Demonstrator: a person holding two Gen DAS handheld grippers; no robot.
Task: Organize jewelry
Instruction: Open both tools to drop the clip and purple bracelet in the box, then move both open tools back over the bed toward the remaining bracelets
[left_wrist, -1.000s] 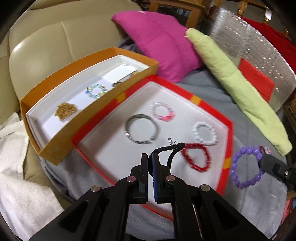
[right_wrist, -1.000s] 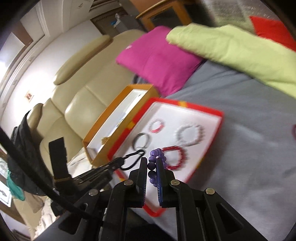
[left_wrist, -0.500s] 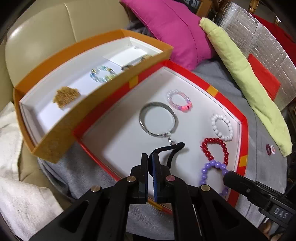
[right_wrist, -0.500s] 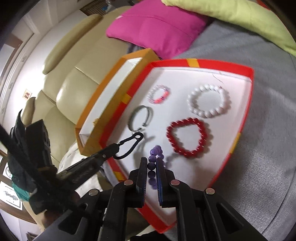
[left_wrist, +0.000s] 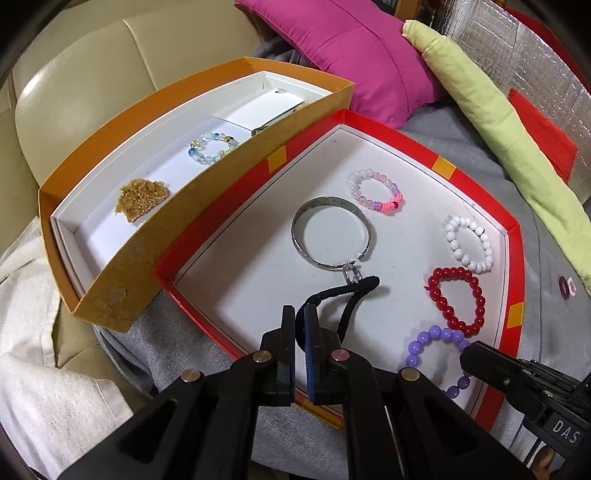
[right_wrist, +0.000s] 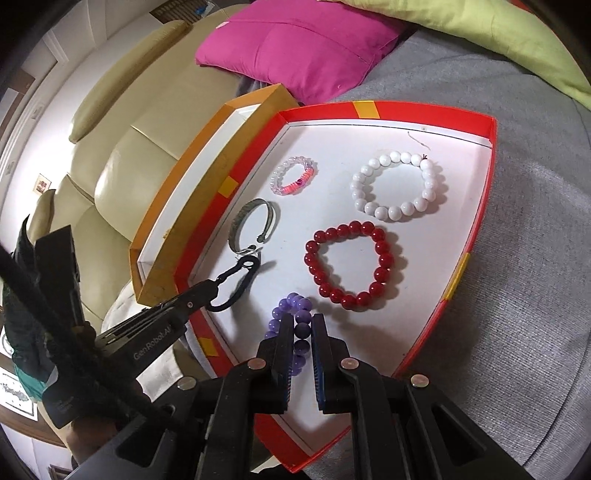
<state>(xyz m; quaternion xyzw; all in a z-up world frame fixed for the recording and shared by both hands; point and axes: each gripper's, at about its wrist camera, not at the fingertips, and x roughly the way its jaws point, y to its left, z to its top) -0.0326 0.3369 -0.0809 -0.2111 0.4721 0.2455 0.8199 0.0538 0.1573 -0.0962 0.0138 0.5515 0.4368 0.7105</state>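
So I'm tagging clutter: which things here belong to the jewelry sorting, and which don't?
Job: red tray, orange box, purple bracelet, black hair tie, red bracelet, white bracelet, silver bangle.
Lying about: pink cushion, green cloth.

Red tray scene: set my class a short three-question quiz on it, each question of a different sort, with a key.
1. True or false: the left gripper is shut on a black hair tie.
2. Which bracelet lies between the fingers of the right gripper? A white, B red, C purple.
3. Fill in: the gold chain pile lies in the ____ box.

Key
1. True; its loop hangs over the red tray, near the silver bangle.
2. C, the purple bracelet; the white bracelet and red bracelet lie free in the tray.
3. Orange; the orange box also holds a pale bead bracelet.
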